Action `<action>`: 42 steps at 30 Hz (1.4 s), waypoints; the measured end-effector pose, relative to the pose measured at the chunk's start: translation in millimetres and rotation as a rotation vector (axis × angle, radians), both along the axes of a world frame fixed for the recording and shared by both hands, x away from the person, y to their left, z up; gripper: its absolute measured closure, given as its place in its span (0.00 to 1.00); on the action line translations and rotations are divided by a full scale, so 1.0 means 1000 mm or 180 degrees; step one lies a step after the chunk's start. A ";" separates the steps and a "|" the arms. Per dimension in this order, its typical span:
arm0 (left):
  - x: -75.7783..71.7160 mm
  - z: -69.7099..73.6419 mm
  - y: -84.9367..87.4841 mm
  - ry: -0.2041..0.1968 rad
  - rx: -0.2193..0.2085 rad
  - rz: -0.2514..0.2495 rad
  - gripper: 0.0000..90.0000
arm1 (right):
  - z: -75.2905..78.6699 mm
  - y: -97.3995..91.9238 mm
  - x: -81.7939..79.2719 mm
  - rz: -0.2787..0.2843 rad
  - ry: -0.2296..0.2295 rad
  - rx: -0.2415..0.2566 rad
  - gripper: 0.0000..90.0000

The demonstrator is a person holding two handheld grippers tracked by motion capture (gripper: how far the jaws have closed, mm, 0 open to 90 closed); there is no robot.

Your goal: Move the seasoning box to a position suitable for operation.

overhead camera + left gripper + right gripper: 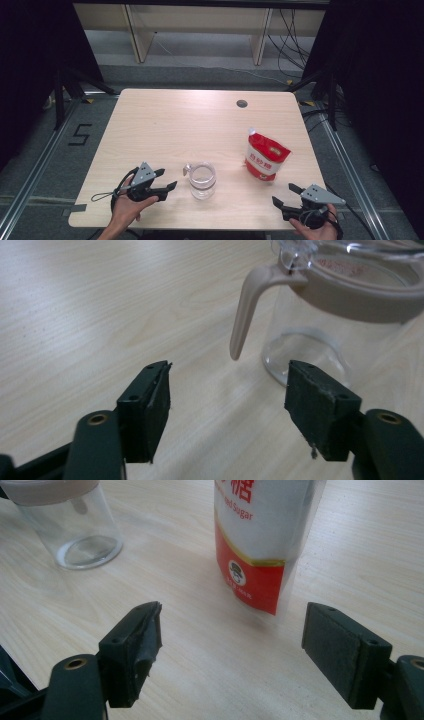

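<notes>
The clear glass jar with a beige plastic collar and thin handle [202,180] stands upright on the pale wooden table [200,120], just beside the left gripper [167,180], whose jaws stand apart with nothing between them and point at it. In the left gripper view the handle [248,305] hangs on the near side, ahead of the gap. The red-and-white standing sugar pouch [265,156] stands near the right gripper [285,196], up and slightly left of it, ahead of its wide, empty jaws. Each hand looks nearer its own thing.
</notes>
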State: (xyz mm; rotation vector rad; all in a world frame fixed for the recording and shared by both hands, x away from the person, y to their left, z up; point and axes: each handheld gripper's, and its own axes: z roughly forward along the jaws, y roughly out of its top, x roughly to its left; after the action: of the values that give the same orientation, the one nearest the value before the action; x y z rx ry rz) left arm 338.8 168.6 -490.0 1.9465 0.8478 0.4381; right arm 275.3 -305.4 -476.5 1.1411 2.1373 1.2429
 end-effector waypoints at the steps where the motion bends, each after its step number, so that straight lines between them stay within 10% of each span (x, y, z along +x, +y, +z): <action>1: 0.000 0.000 0.000 0.0000 0.0000 0.0000 0.46 | 0.000 0.000 0.000 0.0007 0.0005 0.0003 0.27; 13: 0.022 -0.005 -0.025 -0.0196 0.0217 -0.0335 0.68 | -0.002 0.000 0.002 0.0059 0.0014 -0.0033 0.28; 22: 0.038 -0.007 -0.040 -0.0139 0.0040 -0.0486 0.79 | -0.003 0.000 0.002 0.0096 -0.0027 -0.0038 0.29; 32: 0.032 -0.005 -0.034 -0.0253 0.0184 -0.0626 0.88 | -0.003 0.000 0.002 0.0083 0.0036 -0.0018 0.29; 42: 0.011 -0.004 -0.026 -0.0106 0.0152 -0.0673 0.84 | -0.002 0.002 0.000 0.0114 0.0025 0.0037 0.29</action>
State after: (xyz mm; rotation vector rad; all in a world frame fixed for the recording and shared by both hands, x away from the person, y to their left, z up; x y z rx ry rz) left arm 349.8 142.4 -493.8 2.0416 0.6070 0.3664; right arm 275.6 -303.3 -478.4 1.1189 2.1679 1.2699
